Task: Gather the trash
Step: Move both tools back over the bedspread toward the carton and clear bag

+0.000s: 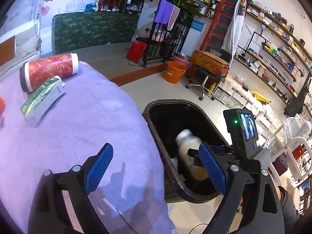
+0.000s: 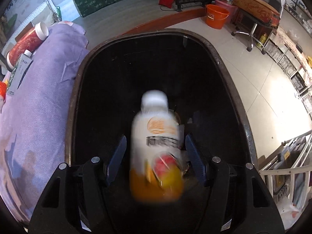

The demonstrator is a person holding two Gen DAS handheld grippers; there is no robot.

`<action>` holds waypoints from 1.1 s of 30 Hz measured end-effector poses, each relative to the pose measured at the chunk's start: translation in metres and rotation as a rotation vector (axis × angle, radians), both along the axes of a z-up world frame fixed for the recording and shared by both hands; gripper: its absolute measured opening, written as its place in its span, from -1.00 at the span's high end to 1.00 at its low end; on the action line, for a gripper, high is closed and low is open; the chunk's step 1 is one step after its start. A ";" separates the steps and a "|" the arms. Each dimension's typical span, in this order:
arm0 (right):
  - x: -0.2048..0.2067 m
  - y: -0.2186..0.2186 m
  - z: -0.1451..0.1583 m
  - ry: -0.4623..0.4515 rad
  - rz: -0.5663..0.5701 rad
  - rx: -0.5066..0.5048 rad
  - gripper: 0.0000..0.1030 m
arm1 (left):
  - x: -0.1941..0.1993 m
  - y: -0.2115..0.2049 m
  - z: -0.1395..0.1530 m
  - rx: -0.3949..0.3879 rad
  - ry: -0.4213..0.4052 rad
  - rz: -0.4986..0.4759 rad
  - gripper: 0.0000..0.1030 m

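Observation:
A white bottle with an orange base (image 2: 156,146) is blurred between the spread fingers of my right gripper (image 2: 156,159), over the open black bin (image 2: 224,62); neither pad touches it. The left wrist view shows the same bottle (image 1: 190,148) inside the bin (image 1: 154,107), with the right gripper's body (image 1: 241,134) above it. My left gripper (image 1: 156,169) is open and empty, over the edge of the purple-covered table (image 1: 78,128). A red cylindrical can (image 1: 48,71) and a green and white carton (image 1: 42,99) lie on the table.
An orange bucket (image 1: 174,72), a pink basin and a wheeled stool (image 1: 206,78) stand on the tiled floor beyond the bin. White wire racks (image 2: 288,159) are at the right. Something orange (image 2: 3,87) sits at the table's left edge.

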State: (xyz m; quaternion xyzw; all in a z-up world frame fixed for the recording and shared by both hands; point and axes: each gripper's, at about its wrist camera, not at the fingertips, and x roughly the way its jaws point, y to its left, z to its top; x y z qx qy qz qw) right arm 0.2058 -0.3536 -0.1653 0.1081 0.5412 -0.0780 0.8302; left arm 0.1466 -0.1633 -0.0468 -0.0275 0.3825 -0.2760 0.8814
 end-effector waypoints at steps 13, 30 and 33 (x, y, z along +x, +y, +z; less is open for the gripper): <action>-0.029 0.006 0.039 -0.176 -0.065 0.071 -0.48 | -0.008 0.036 -0.005 0.032 0.006 0.053 -0.70; 0.028 0.136 0.081 -0.311 0.109 0.331 -0.55 | -0.011 0.169 -0.006 0.056 0.021 0.348 -0.72; 0.042 0.168 0.081 -0.305 0.163 0.355 -0.55 | -0.009 0.197 -0.006 0.082 0.015 0.410 -0.72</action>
